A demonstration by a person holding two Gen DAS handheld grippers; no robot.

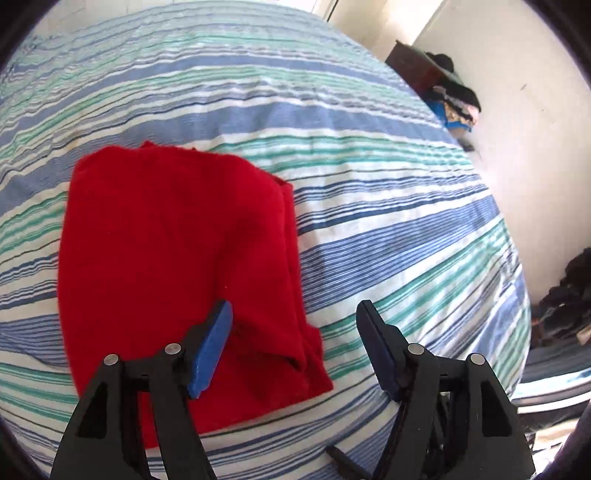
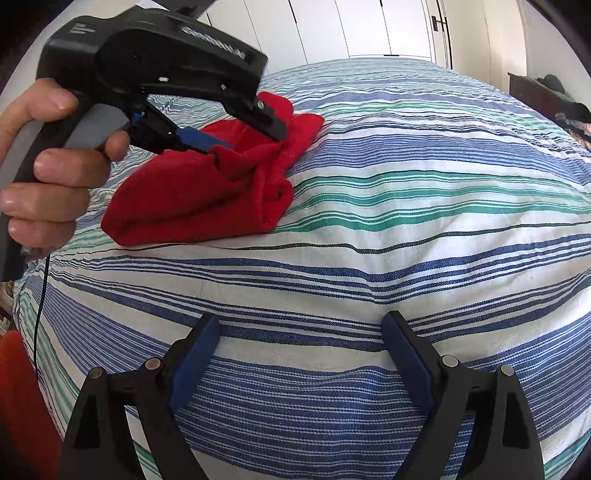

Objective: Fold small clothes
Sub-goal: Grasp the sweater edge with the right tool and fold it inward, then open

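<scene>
A red garment (image 1: 177, 251) lies folded into a thick rectangle on the striped bed. My left gripper (image 1: 295, 314) is open and hovers just above the garment's near right corner, with nothing between its blue pads. In the right wrist view the same red garment (image 2: 207, 184) lies at the far left, and the left gripper (image 2: 236, 136) hangs over it, held by a hand (image 2: 48, 170). My right gripper (image 2: 299, 328) is open and empty, low over bare bedding well in front of the garment.
The bed has a blue, green and white striped cover (image 1: 369, 221). Dark furniture with piled clothes (image 1: 450, 96) stands by the wall to the right. More dark clutter (image 1: 565, 302) lies on the floor beside the bed. White wardrobe doors (image 2: 351, 29) stand behind.
</scene>
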